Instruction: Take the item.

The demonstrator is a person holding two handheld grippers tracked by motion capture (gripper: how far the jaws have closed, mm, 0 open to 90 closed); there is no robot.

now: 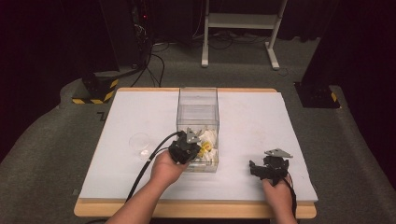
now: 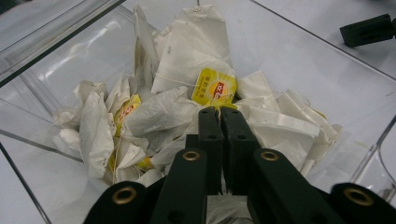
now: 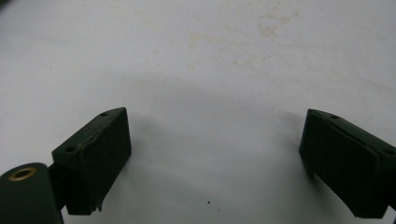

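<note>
A clear plastic box (image 1: 197, 100) stands mid-table, and a heap of white tea bags (image 1: 211, 140) lies at its near end. My left gripper (image 1: 200, 149) reaches into the box from the near side. In the left gripper view its jaws (image 2: 219, 109) are pressed together at the lower edge of a yellow and red tea bag tag (image 2: 214, 87), on top of the heaped tea bags (image 2: 159, 116). My right gripper (image 1: 257, 169) rests low over the white table at the right. It is open (image 3: 215, 121), with bare table between the jaws.
A small clear glass (image 1: 139, 143) stands left of the box. The box's clear walls (image 2: 56, 56) rise close around the left gripper. The white mat (image 1: 252, 116) covers the wooden tabletop. Table legs and cables lie on the floor beyond.
</note>
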